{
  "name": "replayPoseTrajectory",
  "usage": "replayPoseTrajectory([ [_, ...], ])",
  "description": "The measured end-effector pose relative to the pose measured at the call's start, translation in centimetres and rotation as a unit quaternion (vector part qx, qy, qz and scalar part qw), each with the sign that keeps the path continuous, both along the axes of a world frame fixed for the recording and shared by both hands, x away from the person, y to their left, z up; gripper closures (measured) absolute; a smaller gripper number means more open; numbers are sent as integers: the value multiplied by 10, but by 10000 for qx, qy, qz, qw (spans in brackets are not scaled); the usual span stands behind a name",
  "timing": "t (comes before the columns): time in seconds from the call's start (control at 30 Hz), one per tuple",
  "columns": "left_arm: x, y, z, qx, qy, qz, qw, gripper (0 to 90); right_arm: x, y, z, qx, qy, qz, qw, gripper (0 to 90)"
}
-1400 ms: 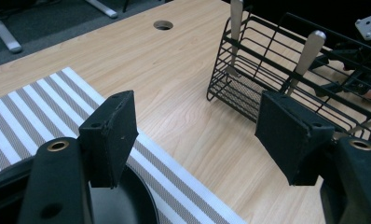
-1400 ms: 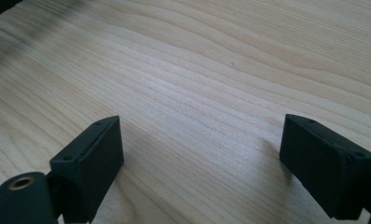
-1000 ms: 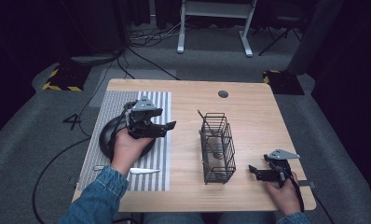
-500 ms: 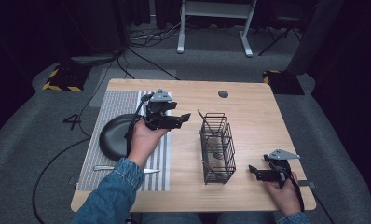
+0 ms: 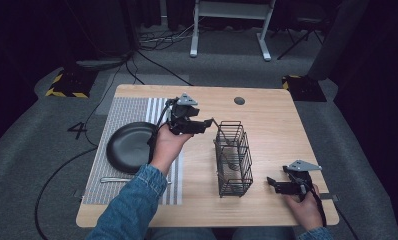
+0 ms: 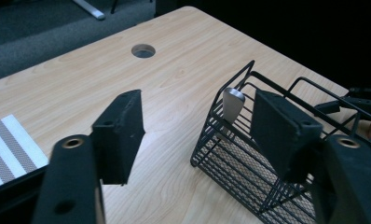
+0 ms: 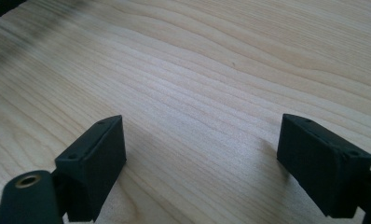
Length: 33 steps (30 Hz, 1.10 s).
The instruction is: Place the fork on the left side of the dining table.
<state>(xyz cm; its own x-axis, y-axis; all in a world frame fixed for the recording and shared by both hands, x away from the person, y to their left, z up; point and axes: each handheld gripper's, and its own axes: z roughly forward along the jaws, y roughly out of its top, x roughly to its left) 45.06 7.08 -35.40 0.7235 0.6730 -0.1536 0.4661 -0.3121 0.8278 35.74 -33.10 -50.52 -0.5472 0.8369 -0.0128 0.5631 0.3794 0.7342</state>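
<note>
My left gripper [image 5: 208,122] hovers over the table between the black plate [image 5: 128,147] and the black wire basket [image 5: 232,159], pointing at the basket's far left corner. Its jaws [image 6: 197,109] are open and have just been closing, with nothing between the pads. A silver utensil handle [image 6: 232,103] stands up inside the basket [image 6: 249,158], just beyond the pads. My right gripper [image 5: 273,183] rests on the table at the front right, jaws open over bare wood [image 7: 202,126], pointing at the basket.
The plate lies on a grey striped placemat [image 5: 129,107] at the table's left. A silver utensil [image 5: 116,179] lies on the mat in front of the plate. A round cable hole [image 5: 239,100] sits near the table's far edge.
The left hand has moved right, from above the plate toward the basket, and its jaws look narrower. The right hand has not moved.
</note>
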Motion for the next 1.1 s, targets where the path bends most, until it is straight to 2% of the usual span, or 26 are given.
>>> replayPoseTrajectory([
  [0.07,3,-7,-3,-11,111,-89,9999,431,0,0,0,5,1,3,10000,158],
  [0.17,4,-11,-5,10,144,-133,9998,454,0,0,0,3,-2,7,10000,159],
  [0.23,5,-14,-7,45,156,-173,9997,511,0,0,0,-1,-4,12,10000,160],
  [0.27,7,-15,-8,0,272,-201,9994,551,0,0,0,0,-4,15,10000,161],
  [0.3,7,-15,-8,0,272,-201,9994,588,0,0,0,0,-4,15,10000,161],
  [0.33,8,-16,-9,-61,330,-242,9991,588,0,0,0,-1,-4,16,10000,161],
  [0.37,8,-17,-9,-80,326,-247,9991,634,0,0,0,-2,-7,15,10000,162],
  [0.53,8,-21,-10,-63,283,-298,9991,698,-1,0,0,2,0,11,10000,162],
  [0.63,9,-21,-10,-42,273,-243,9993,768,0,0,0,0,-6,14,10000,161],
  [0.7,10,-20,-10,-98,331,-235,9991,775,0,0,0,-1,-5,12,10000,162],
  [0.73,12,-19,-11,-204,439,-206,9986,779,-1,0,0,0,-3,13,10000,162],
  [0.9,12,-18,-10,-264,534,-212,9980,787,-1,0,0,0,-5,18,10000,163],
  [1.0,12,-18,-9,-269,540,-237,9979,791,-1,0,0,0,-6,18,10000,163],
  [1.1,8,-17,-5,-404,503,-224,9977,854,-1,0,0,0,-6,19,10000,163],
])
